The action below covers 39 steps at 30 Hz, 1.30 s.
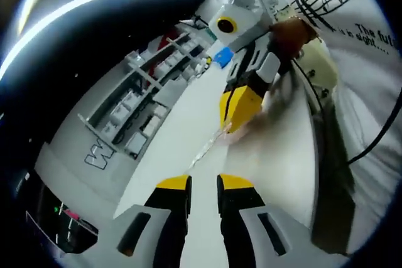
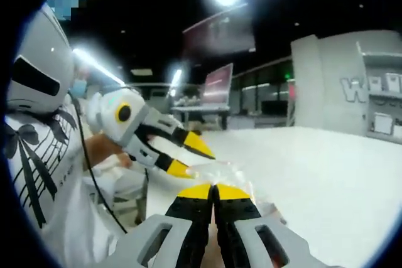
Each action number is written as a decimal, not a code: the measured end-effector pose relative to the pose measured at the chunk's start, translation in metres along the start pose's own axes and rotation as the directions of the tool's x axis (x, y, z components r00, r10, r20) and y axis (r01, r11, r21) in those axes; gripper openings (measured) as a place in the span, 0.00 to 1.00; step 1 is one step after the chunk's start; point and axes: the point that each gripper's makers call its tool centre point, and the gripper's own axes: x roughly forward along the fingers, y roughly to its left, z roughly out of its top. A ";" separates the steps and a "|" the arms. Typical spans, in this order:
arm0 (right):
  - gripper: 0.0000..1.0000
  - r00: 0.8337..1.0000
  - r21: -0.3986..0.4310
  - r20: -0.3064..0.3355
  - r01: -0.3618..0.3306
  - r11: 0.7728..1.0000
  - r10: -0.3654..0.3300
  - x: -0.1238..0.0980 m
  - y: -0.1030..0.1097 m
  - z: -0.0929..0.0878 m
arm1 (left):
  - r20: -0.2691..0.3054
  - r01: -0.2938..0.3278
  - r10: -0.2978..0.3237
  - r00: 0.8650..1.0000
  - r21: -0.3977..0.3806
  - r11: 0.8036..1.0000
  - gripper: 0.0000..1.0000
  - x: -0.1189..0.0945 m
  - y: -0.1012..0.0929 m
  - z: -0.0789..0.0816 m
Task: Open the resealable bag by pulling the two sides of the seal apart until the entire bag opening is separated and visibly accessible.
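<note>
While the clear resealable bag (image 2: 229, 177) hangs above the white tabletop (image 2: 326, 174), the right gripper (image 2: 214, 187), tips pressed together, pinches its near edge; the left gripper (image 2: 191, 156), jaws parted, sits just beyond the bag, one tip touching the film, apparently the nearer to seize the opposite side.

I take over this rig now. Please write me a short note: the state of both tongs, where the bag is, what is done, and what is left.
Right tongs: shut on the edge of the clear bag, holding it above the white table.
Left tongs: open, close to the bag from the other side, not gripping it.
Done: one side of the bag is held.
Left: close the left tongs on the opposite side of the seal, then pull apart along the whole opening. I cannot tell from the blur whether any part of the seal is open yet.
</note>
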 end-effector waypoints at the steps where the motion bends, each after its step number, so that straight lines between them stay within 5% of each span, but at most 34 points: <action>1: 0.00 1.000 0.002 0.001 0.001 1.000 -0.001 0.000 0.000 0.000 | 0.002 0.001 -0.001 1.000 0.018 1.000 0.15 0.001 -0.001 0.001; 11: 0.00 1.000 0.015 0.005 0.004 1.000 -0.004 -0.002 -0.001 0.000 | 0.060 -0.003 -0.002 0.998 0.082 0.997 0.10 0.000 0.001 0.012; 26: 0.00 1.000 0.033 0.014 0.007 0.999 -0.008 -0.005 -0.004 0.002 | 0.037 0.039 -0.046 0.998 0.170 0.985 0.08 0.006 -0.007 0.013; 39: 0.00 1.000 0.049 0.011 -0.001 0.999 0.000 -0.007 -0.002 0.001 | 0.053 -0.003 -0.007 0.999 0.193 0.981 0.01 0.009 -0.002 0.018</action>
